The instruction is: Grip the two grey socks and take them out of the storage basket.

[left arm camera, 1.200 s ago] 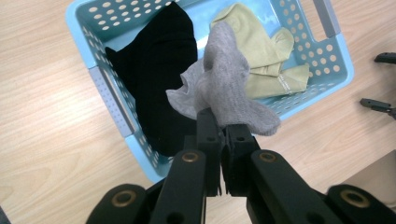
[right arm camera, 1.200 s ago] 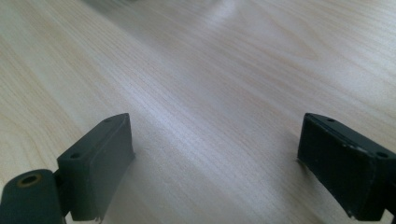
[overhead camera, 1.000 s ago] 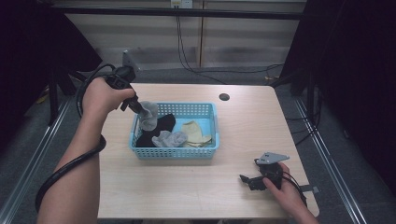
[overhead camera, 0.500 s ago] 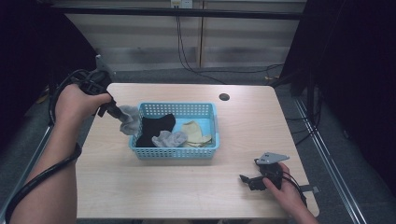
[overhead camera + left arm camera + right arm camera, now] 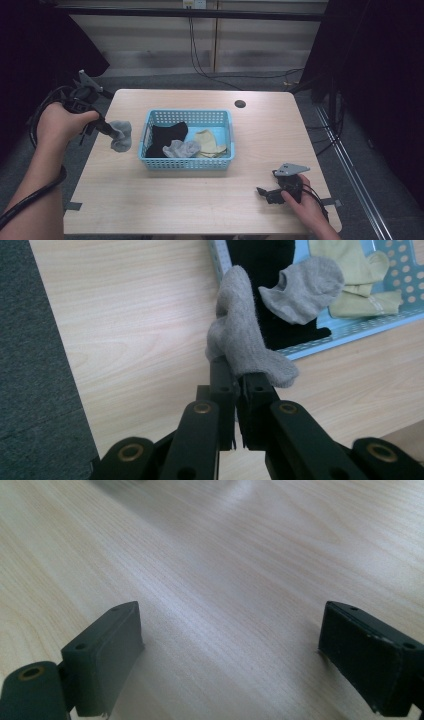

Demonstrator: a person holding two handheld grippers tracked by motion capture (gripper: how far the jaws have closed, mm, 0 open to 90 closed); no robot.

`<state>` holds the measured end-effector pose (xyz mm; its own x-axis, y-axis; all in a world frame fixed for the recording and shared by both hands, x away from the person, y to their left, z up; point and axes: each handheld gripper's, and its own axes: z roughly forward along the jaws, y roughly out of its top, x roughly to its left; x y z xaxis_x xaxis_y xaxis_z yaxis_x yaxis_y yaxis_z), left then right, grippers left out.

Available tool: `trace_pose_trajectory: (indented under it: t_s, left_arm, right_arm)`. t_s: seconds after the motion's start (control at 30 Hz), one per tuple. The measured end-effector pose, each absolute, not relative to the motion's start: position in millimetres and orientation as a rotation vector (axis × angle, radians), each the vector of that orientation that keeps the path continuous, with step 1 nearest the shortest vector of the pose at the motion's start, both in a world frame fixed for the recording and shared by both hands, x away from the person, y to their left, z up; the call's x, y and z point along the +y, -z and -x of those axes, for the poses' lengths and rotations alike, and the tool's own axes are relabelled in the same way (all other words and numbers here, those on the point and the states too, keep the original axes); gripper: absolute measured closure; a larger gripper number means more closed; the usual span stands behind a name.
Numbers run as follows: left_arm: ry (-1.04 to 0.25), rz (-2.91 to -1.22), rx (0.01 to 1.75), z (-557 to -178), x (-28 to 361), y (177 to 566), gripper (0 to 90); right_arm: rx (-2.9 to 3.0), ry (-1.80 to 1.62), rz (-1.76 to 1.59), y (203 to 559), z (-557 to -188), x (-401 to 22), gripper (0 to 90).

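Left gripper (image 5: 106, 128) moved from over the blue basket (image 5: 188, 161) to frame left, jaws clamped on the grey sock (image 5: 121, 135) hanging above bare surface (image 5: 165, 200); right gripper (image 5: 270, 192) idle, jaws apart; one sock out, black sock (image 5: 167, 137), light-grey and yellow ones left inside.

Your forearms are bare, with no sleeve in sight. Your left black, hinged metal tongs (image 5: 239, 390) have brass-coloured pivot pins along their linkage bars, and a thick black cable loops from them. Your right black tongs (image 5: 265, 192) carry a grey three-cornered plate on top, and their flat rectangular pads (image 5: 112, 655) have small screw holes.
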<state>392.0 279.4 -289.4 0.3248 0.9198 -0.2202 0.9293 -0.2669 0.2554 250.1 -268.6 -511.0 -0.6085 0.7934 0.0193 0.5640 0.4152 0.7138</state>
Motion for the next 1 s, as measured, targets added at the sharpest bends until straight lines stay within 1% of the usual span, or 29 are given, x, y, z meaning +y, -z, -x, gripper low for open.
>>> trace_pose_trajectory:
  t_s: [0.07,0.23,0.4,0.43,0.47,0.5,0.53,0.57,0.6,0.63,0.67,0.83,0.93,1.0]
  left_arm:
    - [0.037,-2.246,1.677,-390.6,289.0,296.5,86.4]
    - [0.023,-2.254,1.701,-389.3,298.7,306.1,86.5]
    - [0.023,-2.262,1.703,-390.9,294.0,330.3,86.2]
    - [0.023,-2.262,1.703,-390.9,294.0,330.3,85.5]
    - [-0.023,-2.26,1.704,-393.3,290.4,338.3,81.3]
    - [-0.023,-2.26,1.704,-393.3,290.4,338.3,70.7]
    - [-0.096,-2.256,1.696,-395.5,288.6,342.1,70.7]
    - [-0.155,-2.268,1.698,-397.3,287.0,343.9,53.6]
    - [-0.187,-2.274,1.708,-398.6,285.6,344.6,47.1]
    - [-0.19,-2.274,1.713,-399.6,284.9,344.4,41.1]
    - [-0.181,-2.257,1.711,-400.7,283.1,344.1,36.9]
    - [-0.142,-2.238,1.648,-401.8,269.9,344.1,35.0]
    - [-0.082,-2.227,1.603,-403.1,257.2,346.3,33.6]
    - [-0.085,-2.247,1.585,-404.6,247.8,347.3,32.8]
  right_arm:
    - [2.353,-1.002,-1.17,511.1,-250.2,-268.7,9.7]
    - [2.353,-1.002,-1.176,511.0,-250.0,-268.5,9.7]
    - [2.352,-1.004,-1.175,511.1,-250.1,-268.4,9.7]
    - [2.352,-1.004,-1.175,511.1,-250.1,-268.4,9.7]
    - [2.352,-1.003,-1.175,511.1,-250.0,-268.5,9.7]
    - [2.352,-1.003,-1.175,511.1,-250.0,-268.5,9.7]
    - [2.352,-1.004,-1.173,511.2,-250.1,-268.5,9.7]
    - [2.352,-1.004,-1.175,511.1,-250.0,-268.4,9.7]
    - [2.352,-1.004,-1.175,511.1,-250.0,-268.5,9.7]
    - [2.352,-1.005,-1.171,511.3,-250.2,-268.5,9.7]
    - [2.352,-1.004,-1.175,511.1,-250.0,-268.5,9.7]
    - [2.352,-1.004,-1.172,511.2,-250.1,-268.6,9.7]
    - [2.352,-1.004,-1.175,511.1,-250.0,-268.5,9.7]
    - [2.352,-1.004,-1.175,511.1,-250.1,-268.5,9.7]
